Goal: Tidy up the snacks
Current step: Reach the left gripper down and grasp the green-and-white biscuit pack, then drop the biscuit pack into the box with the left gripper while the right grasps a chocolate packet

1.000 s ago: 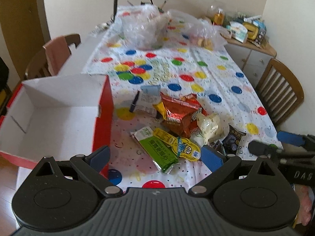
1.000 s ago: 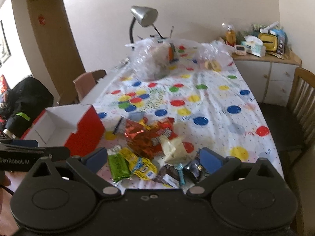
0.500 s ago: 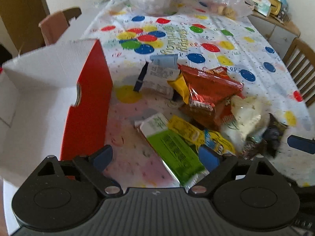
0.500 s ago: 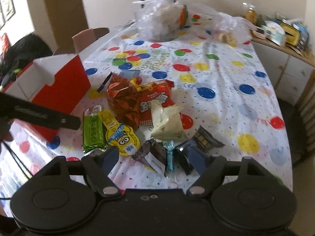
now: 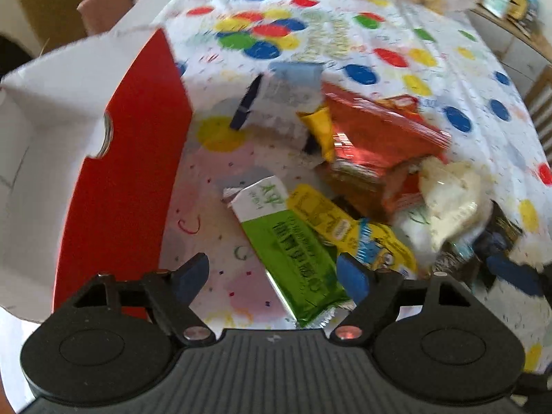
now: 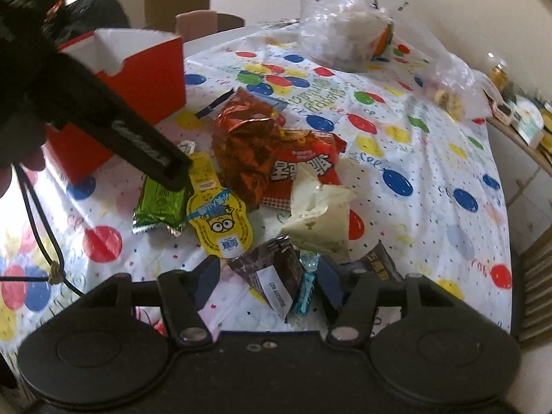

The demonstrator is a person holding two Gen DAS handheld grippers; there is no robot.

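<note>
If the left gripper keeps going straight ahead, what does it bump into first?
Most likely the green snack bar: it lies on the tablecloth between the open fingers of the left gripper. Depth is hard to judge, so this is a guess.

The left gripper (image 5: 272, 277) is pointing forward and down, its jaws standing wide apart with nothing between them. From the right wrist view its dark body (image 6: 114, 127) is reaching in from the upper left, tip angled downward. The right gripper (image 6: 267, 281) is also tilting downward, jaws spread open and empty. A blue fingertip (image 5: 514, 274) of it is showing at the right edge of the left wrist view.
</note>
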